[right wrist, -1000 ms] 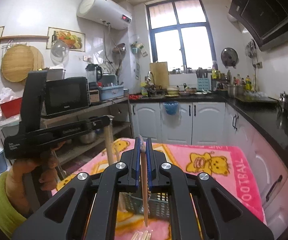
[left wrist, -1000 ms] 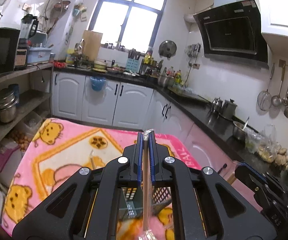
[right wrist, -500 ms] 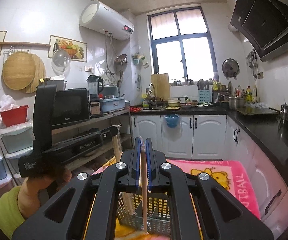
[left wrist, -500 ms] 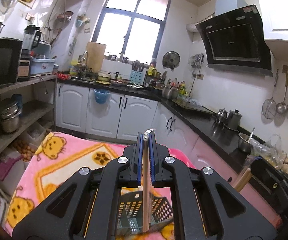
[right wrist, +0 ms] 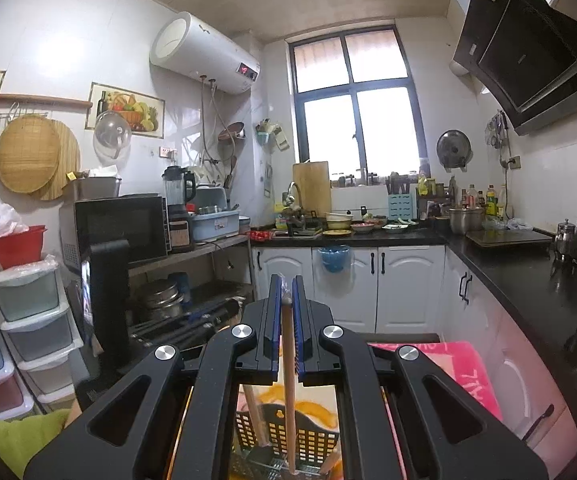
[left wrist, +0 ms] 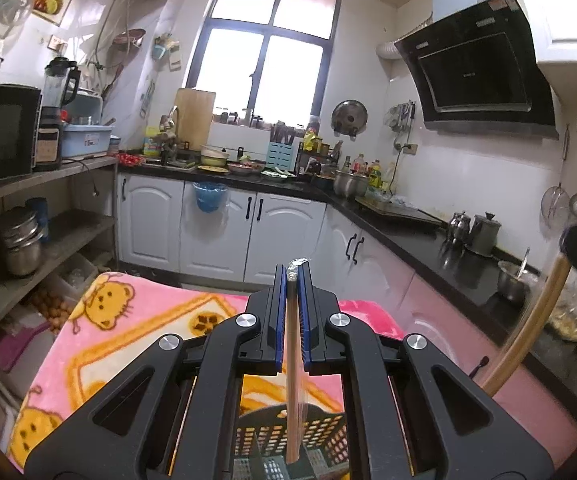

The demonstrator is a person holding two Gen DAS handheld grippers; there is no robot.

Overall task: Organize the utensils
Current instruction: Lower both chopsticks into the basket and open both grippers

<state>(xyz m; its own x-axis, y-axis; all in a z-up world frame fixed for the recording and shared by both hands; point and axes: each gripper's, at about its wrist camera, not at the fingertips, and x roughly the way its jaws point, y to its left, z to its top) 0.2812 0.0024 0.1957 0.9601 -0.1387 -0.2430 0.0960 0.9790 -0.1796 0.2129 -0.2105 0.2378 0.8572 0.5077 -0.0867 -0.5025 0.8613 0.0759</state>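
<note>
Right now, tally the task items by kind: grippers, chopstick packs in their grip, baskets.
Grippers: 2, left gripper and right gripper
Chopstick packs held: 2, left pack, right pack
Baskets: 1, dark basket
Total: 5

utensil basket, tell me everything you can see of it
The utensil basket is dark grey plastic with perforated grid walls and inner dividers forming compartments. It stands upright on the pink cartoon blanket, low in both wrist views and partly hidden by the gripper bodies. The left gripper and right gripper each pinch wrapped wooden chopsticks hanging upright, tips reaching down into the basket. Whether the tips touch its floor cannot be told.
</note>
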